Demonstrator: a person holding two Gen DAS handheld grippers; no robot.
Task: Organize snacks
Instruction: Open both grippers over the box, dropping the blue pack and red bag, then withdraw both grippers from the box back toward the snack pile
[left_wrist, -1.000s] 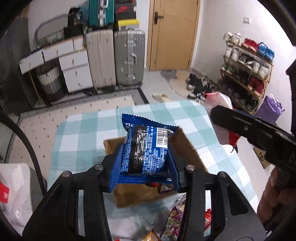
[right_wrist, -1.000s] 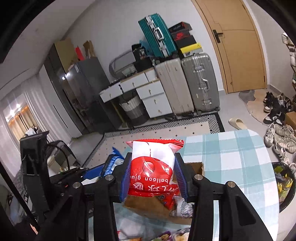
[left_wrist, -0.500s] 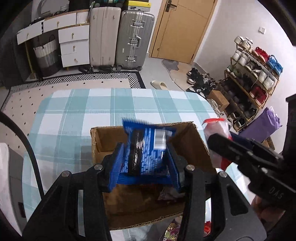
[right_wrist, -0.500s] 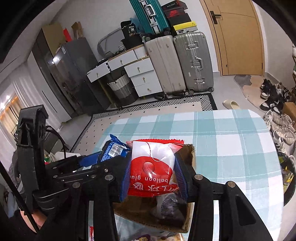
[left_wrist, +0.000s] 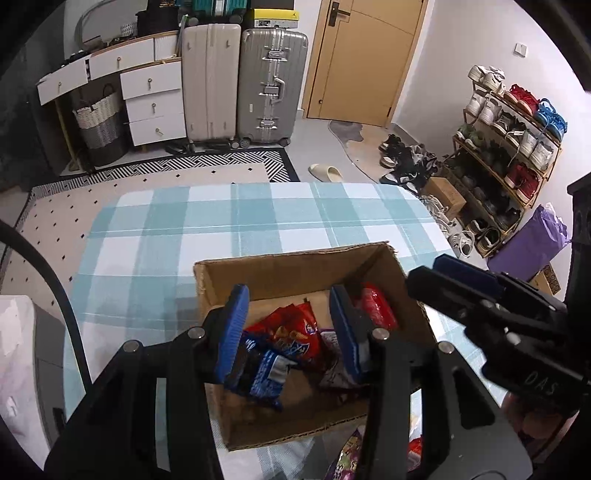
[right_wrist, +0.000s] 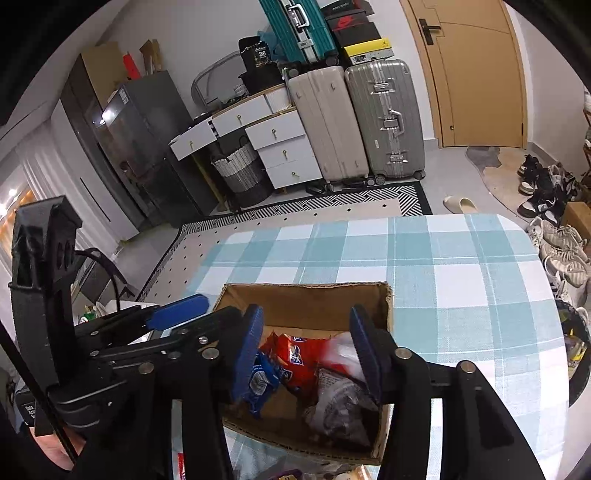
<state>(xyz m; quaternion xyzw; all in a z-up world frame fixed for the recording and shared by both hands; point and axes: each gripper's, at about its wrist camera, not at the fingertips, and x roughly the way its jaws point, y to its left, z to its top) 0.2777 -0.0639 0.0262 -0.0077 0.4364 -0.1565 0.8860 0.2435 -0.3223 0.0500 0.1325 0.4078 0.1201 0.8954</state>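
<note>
An open cardboard box (left_wrist: 280, 269) (right_wrist: 303, 295) stands on the checked tablecloth. Inside lie a blue snack pack (left_wrist: 264, 376) (right_wrist: 260, 384), a red snack bag (left_wrist: 291, 336) (right_wrist: 295, 358), a red-and-white pack (left_wrist: 375, 306) (right_wrist: 341, 350) and a grey crinkled pack (right_wrist: 336, 398). My left gripper (left_wrist: 290, 328) is open and empty above the box. My right gripper (right_wrist: 308, 349) is open and empty over the box; it also shows in the left wrist view (left_wrist: 480, 295). The left gripper also shows in the right wrist view (right_wrist: 177, 314).
Loose snack packs (left_wrist: 349, 454) lie on the table's near edge in front of the box. The blue-checked tablecloth (left_wrist: 221, 221) extends beyond the box. Suitcases (left_wrist: 273, 85), drawers (left_wrist: 151, 92) and a shoe rack (left_wrist: 513, 129) stand around the room.
Both grippers came down over the box and opened. The blue pack dropped from the left gripper and the red-and-white pack from the right; both now lie in the box.
</note>
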